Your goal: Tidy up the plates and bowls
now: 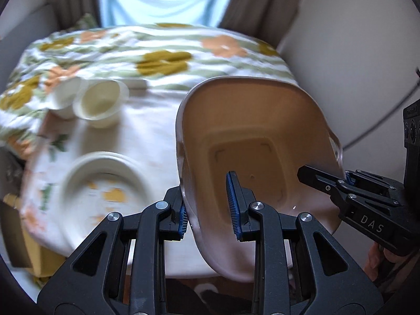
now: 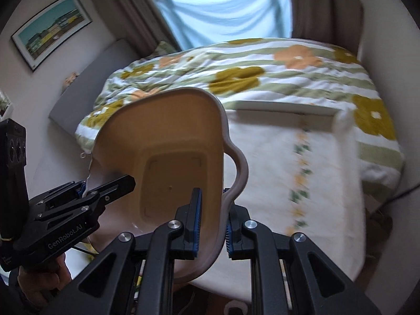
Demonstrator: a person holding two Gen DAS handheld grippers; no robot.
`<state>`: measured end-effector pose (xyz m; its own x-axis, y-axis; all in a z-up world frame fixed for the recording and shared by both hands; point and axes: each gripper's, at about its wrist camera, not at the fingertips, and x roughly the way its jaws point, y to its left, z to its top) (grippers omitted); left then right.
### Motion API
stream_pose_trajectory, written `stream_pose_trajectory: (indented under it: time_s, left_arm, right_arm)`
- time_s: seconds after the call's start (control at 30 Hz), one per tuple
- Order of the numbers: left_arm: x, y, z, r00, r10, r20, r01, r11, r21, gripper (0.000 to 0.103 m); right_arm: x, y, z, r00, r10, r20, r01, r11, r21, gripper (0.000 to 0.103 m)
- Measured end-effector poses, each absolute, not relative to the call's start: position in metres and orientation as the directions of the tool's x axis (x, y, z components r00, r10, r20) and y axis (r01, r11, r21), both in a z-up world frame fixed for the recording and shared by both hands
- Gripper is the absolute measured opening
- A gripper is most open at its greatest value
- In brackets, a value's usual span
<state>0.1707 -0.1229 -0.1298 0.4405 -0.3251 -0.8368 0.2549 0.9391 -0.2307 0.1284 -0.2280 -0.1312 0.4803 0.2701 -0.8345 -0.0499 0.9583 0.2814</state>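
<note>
A large beige tub (image 1: pixel 260 136), empty, hangs tilted above the cloth-covered table (image 1: pixel 155 120). Left of it lie an empty white plate (image 1: pixel 105 176) and two white cups (image 1: pixel 101 102). The left gripper (image 1: pixel 210 210) and right gripper (image 2: pixel 211 223) each clamp opposite rims, angled downward.

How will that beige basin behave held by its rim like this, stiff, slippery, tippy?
The basin is probably stiff plastic: its thin rim keeps shape between the left gripper and right gripper. It looks light, being empty. The smooth, glossy wall may slip on the pads; held tilted by opposite rims, it could swing if one grip loosens.
</note>
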Motion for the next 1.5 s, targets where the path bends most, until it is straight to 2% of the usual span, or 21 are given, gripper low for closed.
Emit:
stream_pose_trajectory:
  time_s: [0.27, 0.5, 0.97, 1.07, 1.1, 1.17, 1.2, 1.23, 1.43, 1.47, 1.5]
  left_arm:
    - [0.176, -0.192, -0.195, 0.307, -0.371, -0.876, 0.338, 0.903, -0.264, 0.023]
    - [0.186, -0.201, -0.244, 0.259, -0.365, -0.894, 0.339, 0.901, -0.270, 0.023]
    - [0.191, -0.215, -0.261, 0.277, -0.330, -0.902, 0.353, 0.909, -0.223, 0.023]
    - [0.192, -0.220, -0.263, 0.286, -0.286, -0.915, 0.358, 0.917, -0.175, 0.023]
    - [0.192, -0.222, -0.264, 0.284, -0.272, -0.920, 0.365, 0.918, -0.158, 0.023]
    - [0.191, -0.225, -0.267, 0.280, -0.257, -0.925, 0.376, 0.916, -0.141, 0.024]
    - [0.191, -0.226, -0.268, 0.283, -0.251, -0.926, 0.379, 0.916, -0.133, 0.024]
    - [0.191, -0.227, -0.269, 0.284, -0.247, -0.926, 0.381, 0.916, -0.128, 0.024]
    - [0.191, -0.228, -0.275, 0.272, -0.248, -0.930, 0.389, 0.912, -0.129, 0.025]
    - [0.191, -0.229, -0.277, 0.268, -0.247, -0.931, 0.391, 0.911, -0.130, 0.027]
    - [0.191, -0.229, -0.278, 0.267, -0.249, -0.931, 0.390, 0.911, -0.132, 0.038]
  right_arm:
    - [0.111, -0.297, -0.183, 0.437, 0.198, -0.877, 0.116, 0.955, 0.273, 0.014]
    - [0.108, -0.313, -0.230, 0.419, 0.209, -0.884, 0.151, 0.944, 0.294, 0.014]
    - [0.105, -0.330, -0.256, 0.430, 0.258, -0.865, 0.192, 0.911, 0.366, 0.014]
    - [0.107, -0.334, -0.258, 0.429, 0.275, -0.861, 0.204, 0.899, 0.388, 0.015]
    - [0.107, -0.335, -0.258, 0.429, 0.283, -0.858, 0.209, 0.893, 0.399, 0.017]
    - [0.107, -0.337, -0.260, 0.437, 0.304, -0.847, 0.223, 0.875, 0.429, 0.035]
    - [0.106, -0.338, -0.260, 0.446, 0.304, -0.842, 0.231, 0.870, 0.436, 0.054]
    - [0.105, -0.340, -0.260, 0.461, 0.310, -0.832, 0.239, 0.859, 0.453, 0.062]
    - [0.104, -0.345, -0.260, 0.472, 0.324, -0.820, 0.261, 0.837, 0.481, 0.062]
    - [0.104, -0.345, -0.260, 0.472, 0.326, -0.819, 0.264, 0.834, 0.485, 0.062]
    - [0.103, -0.344, -0.260, 0.473, 0.329, -0.817, 0.266, 0.831, 0.488, 0.062]
